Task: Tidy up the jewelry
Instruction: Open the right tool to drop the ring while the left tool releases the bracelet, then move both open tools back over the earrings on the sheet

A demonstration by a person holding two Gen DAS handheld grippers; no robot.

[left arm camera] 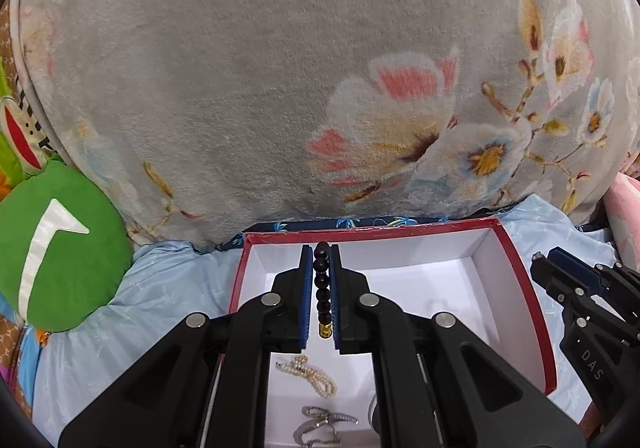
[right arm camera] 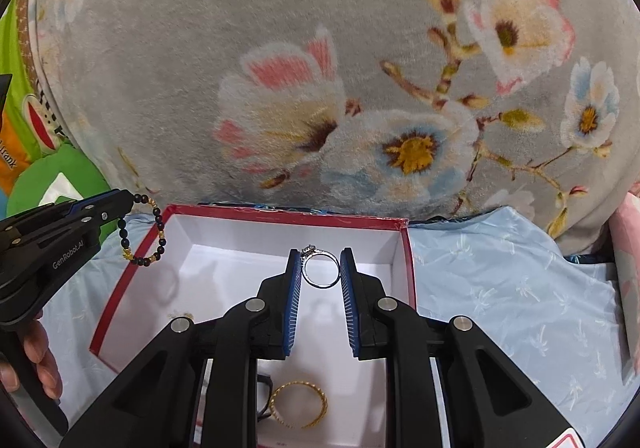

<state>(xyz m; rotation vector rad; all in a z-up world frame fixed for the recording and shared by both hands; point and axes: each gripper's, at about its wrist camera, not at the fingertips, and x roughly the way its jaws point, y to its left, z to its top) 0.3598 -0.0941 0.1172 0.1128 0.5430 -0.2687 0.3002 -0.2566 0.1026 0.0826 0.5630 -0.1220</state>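
Note:
My left gripper [left arm camera: 321,252] is shut on a dark bead bracelet [left arm camera: 322,288] with gold beads and holds it above the red box [left arm camera: 532,288], which has a white inside. The bracelet also hangs in the right wrist view [right arm camera: 144,228] from the left gripper [right arm camera: 130,201], over the box's left rim [right arm camera: 124,280]. My right gripper [right arm camera: 321,252] is shut on a silver ring [right arm camera: 320,268] with a stone, above the box. It also shows in the left wrist view [left arm camera: 540,258]. In the box lie a pearl strand [left arm camera: 312,372], a silver clip [left arm camera: 320,424] and a gold bangle [right arm camera: 300,404].
A big grey floral blanket [left arm camera: 280,67] bulges right behind the box. A green cushion [left arm camera: 60,248] lies at the left. The box rests on a light blue sheet [right arm camera: 500,288]. A pink cloth [left arm camera: 624,207] is at the far right.

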